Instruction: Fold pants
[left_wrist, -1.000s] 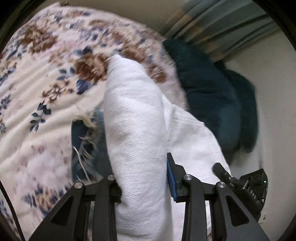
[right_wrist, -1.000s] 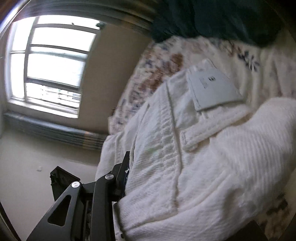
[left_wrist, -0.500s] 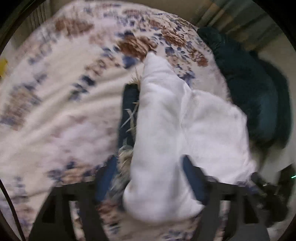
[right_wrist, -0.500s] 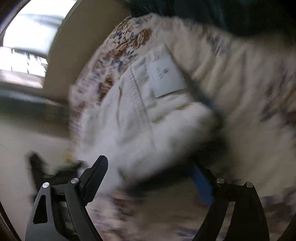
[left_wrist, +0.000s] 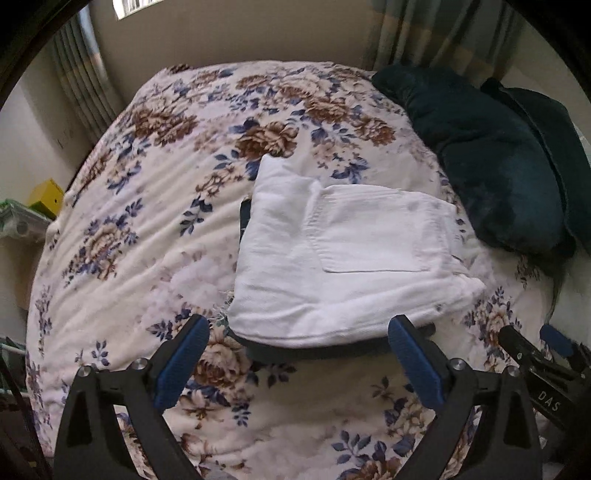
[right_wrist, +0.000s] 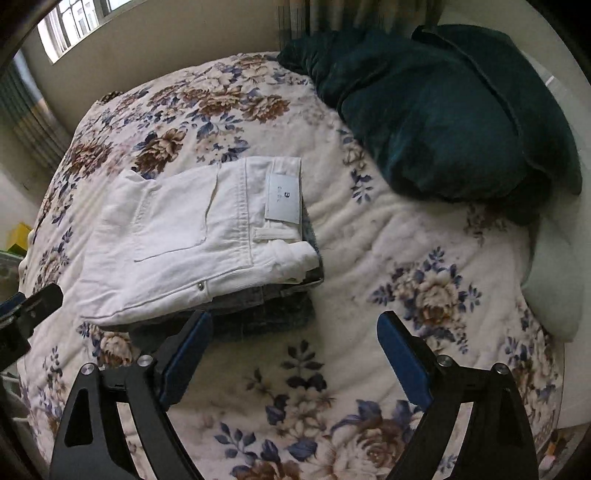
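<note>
White pants lie folded on the flowered bedspread, stacked on folded dark jeans whose edge shows beneath. My left gripper hovers above the stack's near edge. Its jaws are opening wide and its blue pads touch nothing. In the right wrist view the white pants show a pale label, with the grey-blue jeans under them. My right gripper hangs above the stack's near corner. Its jaws are opening, with nothing held between them.
Two dark teal pillows lie against the bed's far right side, with a white pillow at the right edge. Curtains and a window stand behind the bed. A yellow box sits off its left side.
Both grippers were shut on the white pants. They have let go, opened wide and pulled up and back. The pants now lie flat on the jeans.
</note>
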